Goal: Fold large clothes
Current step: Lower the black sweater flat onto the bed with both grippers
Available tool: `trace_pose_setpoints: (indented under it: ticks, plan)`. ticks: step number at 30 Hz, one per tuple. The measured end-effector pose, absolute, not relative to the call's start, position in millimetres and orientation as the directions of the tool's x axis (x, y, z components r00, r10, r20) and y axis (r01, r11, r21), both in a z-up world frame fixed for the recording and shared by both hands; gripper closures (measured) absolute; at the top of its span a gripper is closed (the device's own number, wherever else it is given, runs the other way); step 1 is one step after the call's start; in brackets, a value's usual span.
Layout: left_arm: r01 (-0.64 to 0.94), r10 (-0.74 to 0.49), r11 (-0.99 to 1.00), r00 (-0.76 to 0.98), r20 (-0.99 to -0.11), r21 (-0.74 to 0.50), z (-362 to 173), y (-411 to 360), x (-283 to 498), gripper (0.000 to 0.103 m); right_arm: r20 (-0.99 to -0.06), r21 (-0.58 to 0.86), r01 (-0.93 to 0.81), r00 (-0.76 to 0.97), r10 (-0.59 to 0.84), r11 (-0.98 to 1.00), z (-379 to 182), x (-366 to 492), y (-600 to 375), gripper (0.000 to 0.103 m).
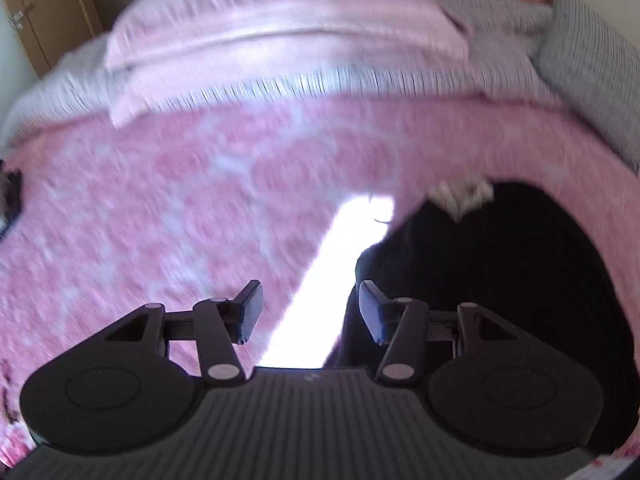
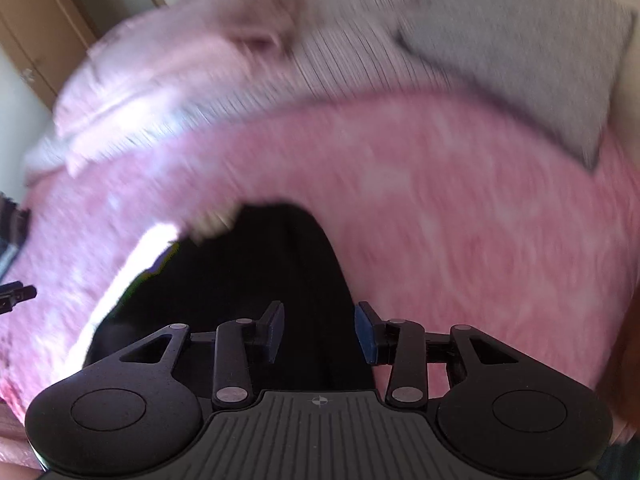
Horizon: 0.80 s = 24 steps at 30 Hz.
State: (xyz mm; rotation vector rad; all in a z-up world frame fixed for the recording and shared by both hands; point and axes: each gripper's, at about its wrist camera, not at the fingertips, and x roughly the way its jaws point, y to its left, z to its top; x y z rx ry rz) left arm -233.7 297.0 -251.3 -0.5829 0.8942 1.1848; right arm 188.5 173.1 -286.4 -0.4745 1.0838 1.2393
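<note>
A black garment [image 1: 500, 272] lies on the pink patterned bedspread [image 1: 160, 208], with a pale label or collar patch [image 1: 460, 196] at its far end. My left gripper [image 1: 310, 312] is open just left of the garment's edge, over a bright sunlit strip [image 1: 332, 272], with nothing between its fingers. In the right wrist view the same black garment [image 2: 256, 272] stretches away from me. My right gripper [image 2: 320, 332] is open over its near right edge, holding nothing. Both views are blurred by motion.
A folded pale pink quilt [image 1: 280, 32] lies at the far side of the bed. A grey striped pillow [image 2: 520, 60] sits at the far right. Wooden cabinet doors [image 1: 44, 8] stand beyond the bed at left. A dark object [image 2: 12, 232] shows at the left edge.
</note>
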Motion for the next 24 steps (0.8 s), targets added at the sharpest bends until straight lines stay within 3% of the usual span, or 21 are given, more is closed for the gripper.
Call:
trace_pose_setpoints:
  ticks: [6, 16, 17, 18, 19, 22, 24]
  plan:
    - [-0.943, 0.462, 0.329, 0.213, -0.861, -0.057, -306, 320, -226, 0.055, -0.872, 0.259, -0.912, -0.08, 0.483, 0.317, -361, 196, 188, 0.067]
    - [-0.916, 0.398, 0.362, 0.322, -0.859, -0.175, -368, 409, -199, 0.065, -0.828, 0.271, -0.95, -0.147, 0.541, 0.157, -416, 200, 279, 0.066]
    - [-0.914, 0.379, 0.358, 0.329, -0.865, -0.191, -376, 415, -197, 0.073, -0.823, 0.273, -0.95, -0.15, 0.548, 0.151, -421, 202, 287, 0.066]
    - [-0.914, 0.368, 0.355, 0.331, -0.869, -0.198, -382, 419, -195, 0.096, -0.818, 0.276, -0.95, -0.15, 0.555, 0.149, -426, 203, 295, 0.066]
    - [-0.913, 0.363, 0.357, 0.332, -0.871, -0.199, -386, 421, -193, 0.1, -0.817, 0.282, -0.948, -0.154, 0.556, 0.151, -433, 205, 303, 0.066]
    - [-0.92, 0.411, 0.36, 0.304, -0.86, -0.153, -386, 414, -188, 0.101, -0.829, 0.305, -0.935, -0.17, 0.533, 0.178, -458, 211, 323, 0.067]
    - [-0.924, 0.461, 0.375, 0.251, -0.851, -0.07, -380, 410, -185, 0.101, -0.834, 0.286, -0.941, -0.151, 0.531, 0.182, -464, 213, 329, 0.102]
